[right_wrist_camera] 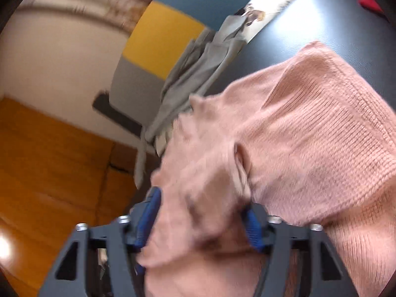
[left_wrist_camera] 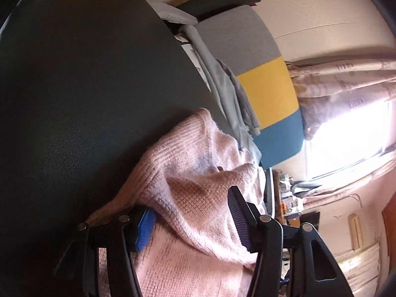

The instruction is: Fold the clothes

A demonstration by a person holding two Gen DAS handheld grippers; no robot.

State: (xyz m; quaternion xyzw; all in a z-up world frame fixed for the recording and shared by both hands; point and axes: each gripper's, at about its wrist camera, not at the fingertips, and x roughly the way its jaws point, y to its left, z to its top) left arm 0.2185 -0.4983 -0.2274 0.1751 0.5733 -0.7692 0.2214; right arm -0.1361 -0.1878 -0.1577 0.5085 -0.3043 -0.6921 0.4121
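**Pink sweater between my two grippers, mid-fold**

A pink knit sweater (left_wrist_camera: 198,193) lies bunched at the edge of a dark table (left_wrist_camera: 74,86). My left gripper (left_wrist_camera: 193,217) stands wide, knit between its jaws but not pinched. My right gripper (right_wrist_camera: 200,220) is also parted, around blurred fabric. I judge a fold just laid; next I must regrip an edge.

Left gripper (left_wrist_camera: 193,212): jaws apart, blue pads (left_wrist_camera: 146,230) either side of pink knit. Right gripper (right_wrist_camera: 200,222): jaws apart, knit bunched between them, view blurred; grip not discernible.
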